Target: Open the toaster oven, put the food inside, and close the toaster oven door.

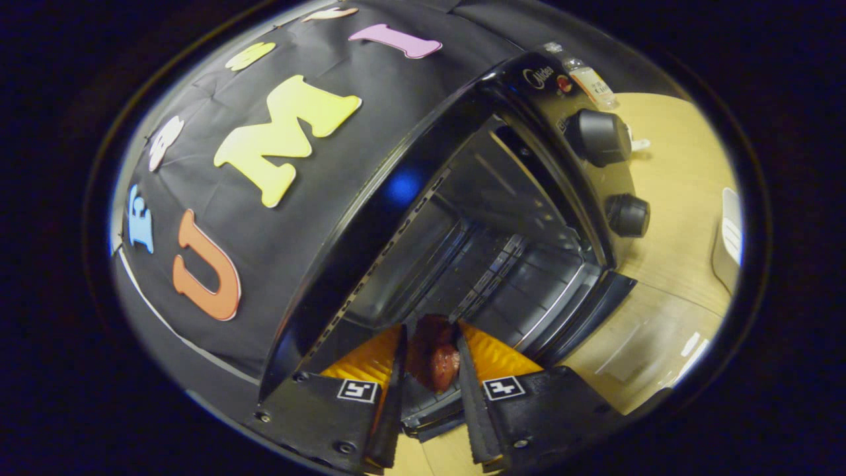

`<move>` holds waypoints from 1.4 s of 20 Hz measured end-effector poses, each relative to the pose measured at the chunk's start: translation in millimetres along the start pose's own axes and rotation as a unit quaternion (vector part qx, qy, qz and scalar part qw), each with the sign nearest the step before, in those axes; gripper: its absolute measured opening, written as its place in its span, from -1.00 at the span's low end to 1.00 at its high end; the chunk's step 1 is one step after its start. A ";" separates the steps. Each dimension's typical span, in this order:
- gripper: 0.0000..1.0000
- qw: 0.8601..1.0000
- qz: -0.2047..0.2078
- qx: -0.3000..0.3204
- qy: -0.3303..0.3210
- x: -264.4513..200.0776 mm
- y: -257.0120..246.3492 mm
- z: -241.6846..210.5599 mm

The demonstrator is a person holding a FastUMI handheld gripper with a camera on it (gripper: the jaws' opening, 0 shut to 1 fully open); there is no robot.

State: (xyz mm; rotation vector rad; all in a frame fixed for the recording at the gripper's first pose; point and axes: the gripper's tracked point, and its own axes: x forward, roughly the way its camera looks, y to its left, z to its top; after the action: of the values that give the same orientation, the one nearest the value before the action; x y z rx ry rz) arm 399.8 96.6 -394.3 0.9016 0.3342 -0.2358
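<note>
Between the jaws of the black two-finger gripper (433, 360), a reddish-brown, glossy piece of food (436, 362) is being held, both ribbed pads pressing on its sides, so the jaws are clenched on it. Just ahead of them, the black toaster oven with its dark metal cavity (462, 218) is standing open; its glass door (581, 311) is lying folded down toward the near side, and the wire rack (535, 291) is showing inside. Two round black control knobs (600, 137) are sitting on the oven's right panel. Beyond the oven, on the far right, a small clear bottle (590, 79) is standing on the pale wooden surface (667, 264).

Judgement: the insertion step is under way, with the food at the mouth of the cavity but not yet resting on the rack.

Risks noted: the grip is covering only part of the food, and its glossy skin may slip if the gripper is tilting during entry. A release made too early could be dropping it onto the door rather than the rack. The wide jaws may also be catching the cavity's frame or the rack on withdrawal, dragging the food back out.
</note>
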 end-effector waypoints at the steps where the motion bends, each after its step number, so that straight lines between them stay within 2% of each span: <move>1: 0.06 1.000 -0.005 -0.012 -0.005 -1.7 -2.4 4.0; 2: 0.23 1.000 -0.005 -0.021 -0.009 -2.5 -3.8 5.4; 5: 0.99 0.998 -0.016 -0.056 -0.016 -10.3 -11.6 15.3; 12: 1.00 0.995 -0.014 -0.094 -0.007 -48.2 -11.4 26.9; 16: 1.00 0.988 -0.007 -0.156 0.009 -95.3 -13.0 27.7; 24: 1.00 0.964 -0.005 -0.266 0.023 -196.9 -41.8 60.5; 28: 1.00 0.942 -0.025 -0.332 0.037 -242.3 -78.0 56.3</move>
State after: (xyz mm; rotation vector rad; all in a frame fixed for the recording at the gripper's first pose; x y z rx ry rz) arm 160.1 19.5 -326.5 0.2344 0.4692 -0.1214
